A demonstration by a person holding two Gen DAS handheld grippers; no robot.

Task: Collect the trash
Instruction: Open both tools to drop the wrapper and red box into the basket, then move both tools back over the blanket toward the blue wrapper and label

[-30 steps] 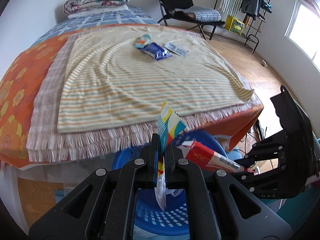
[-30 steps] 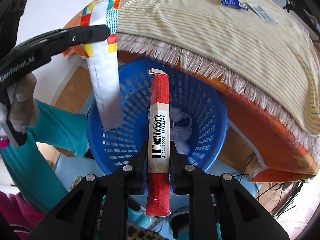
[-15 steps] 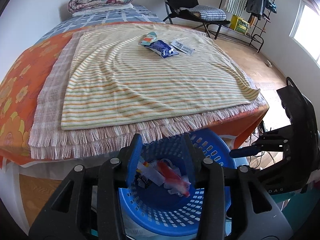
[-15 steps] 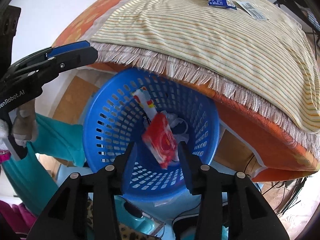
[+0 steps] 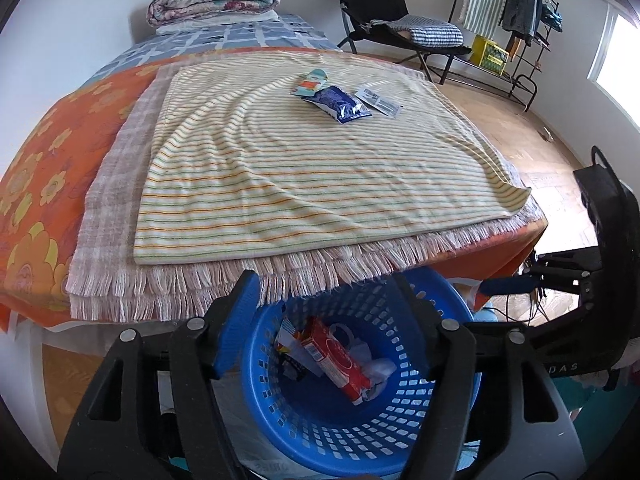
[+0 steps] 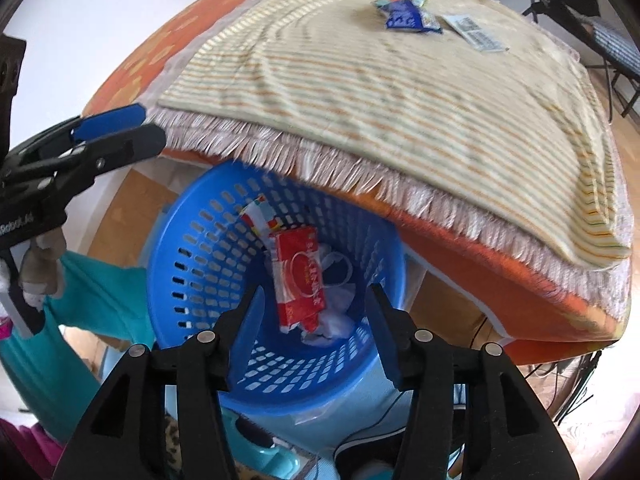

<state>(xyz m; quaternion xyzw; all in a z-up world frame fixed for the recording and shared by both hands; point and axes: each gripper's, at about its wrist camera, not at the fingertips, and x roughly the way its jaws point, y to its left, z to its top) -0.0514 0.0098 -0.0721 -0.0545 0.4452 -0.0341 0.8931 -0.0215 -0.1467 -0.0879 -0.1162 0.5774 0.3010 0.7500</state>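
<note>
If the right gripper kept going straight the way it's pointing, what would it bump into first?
Probably the red box lying on top of the trash in the blue basket. The open right gripper points down into it, though how far off is hard to judge.

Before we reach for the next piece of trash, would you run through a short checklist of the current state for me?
1. Left gripper open and empty: ok.
2. Right gripper open and empty: ok.
3. Red carton inside the blue basket: ok.
4. Colourful wrapper inside the basket: ok.
5. Bed cleared of trash: not ok; a blue packet, a teal wrapper and a white sachet lie on the striped blanket.
6. Basket has room for more: ok.
</note>
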